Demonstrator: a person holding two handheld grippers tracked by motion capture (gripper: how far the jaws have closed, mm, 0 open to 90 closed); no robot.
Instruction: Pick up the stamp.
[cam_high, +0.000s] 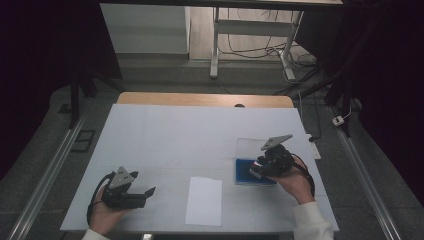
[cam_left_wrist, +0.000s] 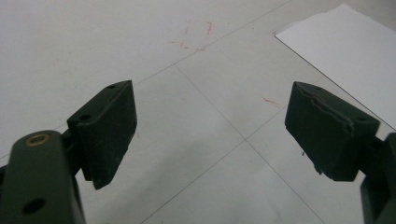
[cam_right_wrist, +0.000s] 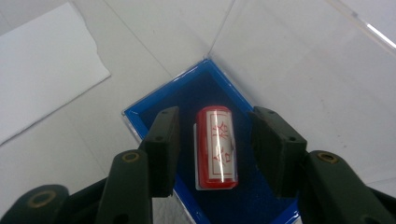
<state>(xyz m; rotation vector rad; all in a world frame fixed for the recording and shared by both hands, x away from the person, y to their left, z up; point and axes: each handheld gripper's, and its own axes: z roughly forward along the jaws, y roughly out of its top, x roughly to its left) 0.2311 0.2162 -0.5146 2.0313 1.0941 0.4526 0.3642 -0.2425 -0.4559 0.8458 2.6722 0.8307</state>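
A red cylindrical stamp with white markings lies in the blue-lined tray of an open clear case, its transparent lid raised toward 1 o'clock. The right hand-held gripper straddles the stamp, jaws part-open with a gap on each side, pads not touching it. At 10 o'clock a white paper sheet lies on the desk. The left hand-held gripper hovers wide open over bare desk, holding nothing.

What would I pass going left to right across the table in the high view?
Left gripper → white paper sheet → blue box, with the right gripper over it and its clear lid lying open behind.
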